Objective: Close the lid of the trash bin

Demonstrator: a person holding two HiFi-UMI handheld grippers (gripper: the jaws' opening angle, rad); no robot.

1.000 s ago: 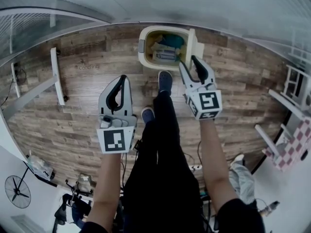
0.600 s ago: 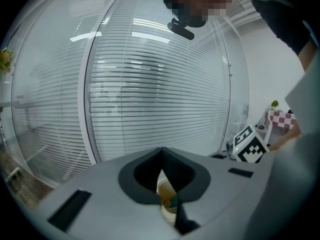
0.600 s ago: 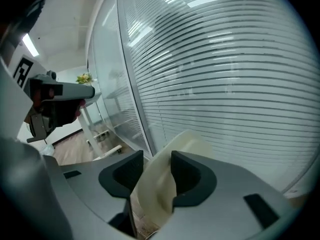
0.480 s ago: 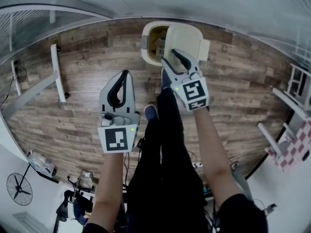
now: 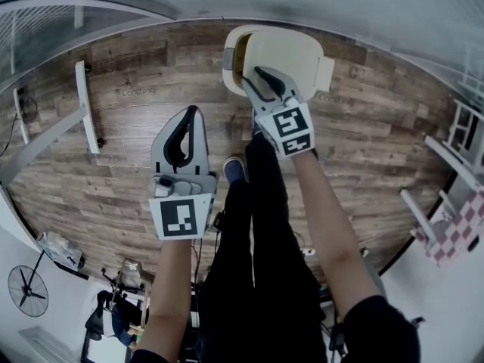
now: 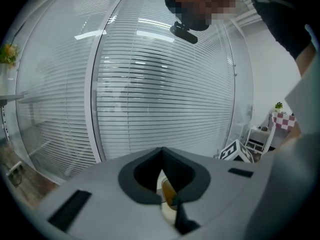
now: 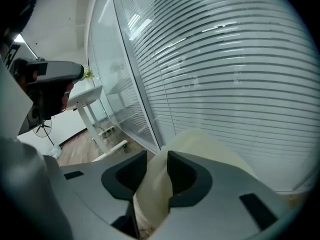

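Wood-plank floor (image 5: 128, 157), matte brown, fills the head view. Far left is a white desk frame (image 5: 85, 112) made of flat bars, its upper part lost in the lens curve. Lower left is a black fan (image 5: 26, 297), too small to read any detail. Left gripper (image 5: 192, 113) hangs over bare floor, well apart from the bin. It has a grey plastic shell and dark pads, with the jaws together at the tips and nothing in them. Left gripper view confirms the tips meet. Only a sliver of cream and amber shows through the slot below them, and the rest is horizontal blinds (image 6: 165, 84) behind curved glass. In the centre I see the person's black trousers (image 5: 253, 225) and one blue shoe (image 5: 234, 171) in the clear. The forward shoe is mostly hidden behind the right gripper. Trash bin (image 5: 229, 74) sits top centre near the base of the glass wall, in rounded cream plastic. Its lid (image 5: 291, 51) is smooth, slightly domed and tilted nearly down. A dark gap (image 5: 242, 51) shows along the left rim, and I can't make out the contents. Right gripper (image 5: 250, 75) straddles the lid's near-left edge. Its jaws have just been closing and stand at middling width, clamped on the lid. In the right gripper view the cream edge fills the space between the pads and touches both, and the lid's lower part is hidden behind the jaw bodies. Far right are a white shelf (image 5: 465, 131) and a red-and-white checked piece (image 5: 454, 229), both clipped by the frame edge.
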